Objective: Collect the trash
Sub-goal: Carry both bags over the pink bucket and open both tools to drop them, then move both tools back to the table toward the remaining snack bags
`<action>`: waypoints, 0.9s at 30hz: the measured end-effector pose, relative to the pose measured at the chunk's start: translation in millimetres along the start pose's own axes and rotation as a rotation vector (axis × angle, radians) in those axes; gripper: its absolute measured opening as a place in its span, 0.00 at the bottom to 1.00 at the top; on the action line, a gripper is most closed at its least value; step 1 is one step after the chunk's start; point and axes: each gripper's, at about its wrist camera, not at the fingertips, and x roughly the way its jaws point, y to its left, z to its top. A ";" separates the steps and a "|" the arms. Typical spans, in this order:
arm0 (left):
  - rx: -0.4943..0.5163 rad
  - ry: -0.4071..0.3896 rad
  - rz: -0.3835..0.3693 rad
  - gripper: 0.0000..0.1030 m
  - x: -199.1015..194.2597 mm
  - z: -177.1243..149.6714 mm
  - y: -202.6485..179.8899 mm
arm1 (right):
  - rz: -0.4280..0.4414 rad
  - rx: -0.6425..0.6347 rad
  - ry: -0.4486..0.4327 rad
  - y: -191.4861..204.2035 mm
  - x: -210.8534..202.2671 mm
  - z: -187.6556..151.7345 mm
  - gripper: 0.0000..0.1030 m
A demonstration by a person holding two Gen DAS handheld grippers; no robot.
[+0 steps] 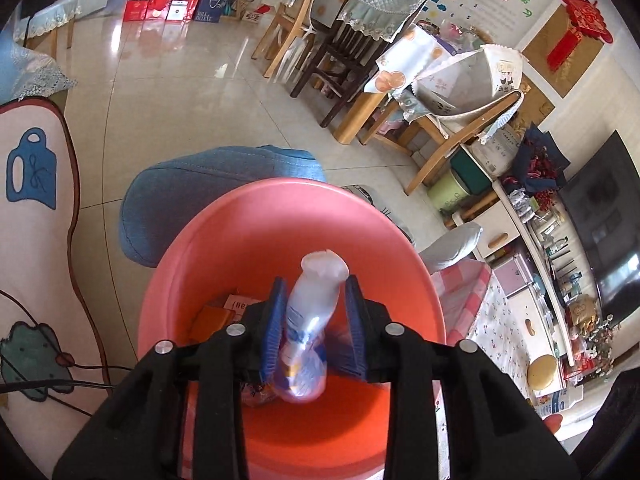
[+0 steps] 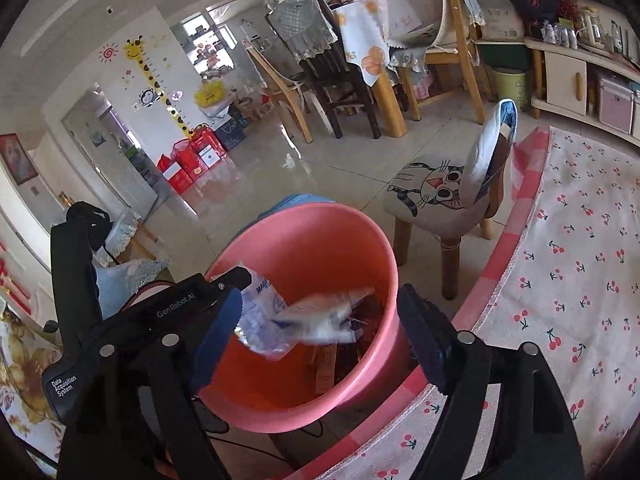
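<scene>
A pink plastic bucket [image 1: 224, 248] stands on the floor below both grippers; it also shows in the right wrist view [image 2: 304, 236]. My left gripper [image 1: 316, 322] hovers over the bucket's mouth with its blue pads apart. A clear plastic wrapper with blue print [image 1: 310, 320] is between the pads, blurred, over the bucket. In the right wrist view the wrapper [image 2: 304, 320] hangs in the bucket's mouth beside the left gripper [image 2: 224, 292]. My right gripper [image 2: 320, 340] is open and empty above the bucket's near rim. Cardboard scraps [image 1: 212, 316] lie inside the bucket.
A blue cushioned stool [image 1: 208, 184] sits behind the bucket. A small cat-print chair [image 2: 444, 196] stands to its right. A cherry-print cloth with pink border [image 2: 568, 264] covers the table at right. Dining chairs and a table [image 1: 352, 48] stand farther off.
</scene>
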 end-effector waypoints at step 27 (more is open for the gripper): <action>0.427 -0.084 0.095 0.89 -23.3 -52.7 -84.9 | -0.295 0.040 -0.101 -61.6 -128.7 -76.1 0.89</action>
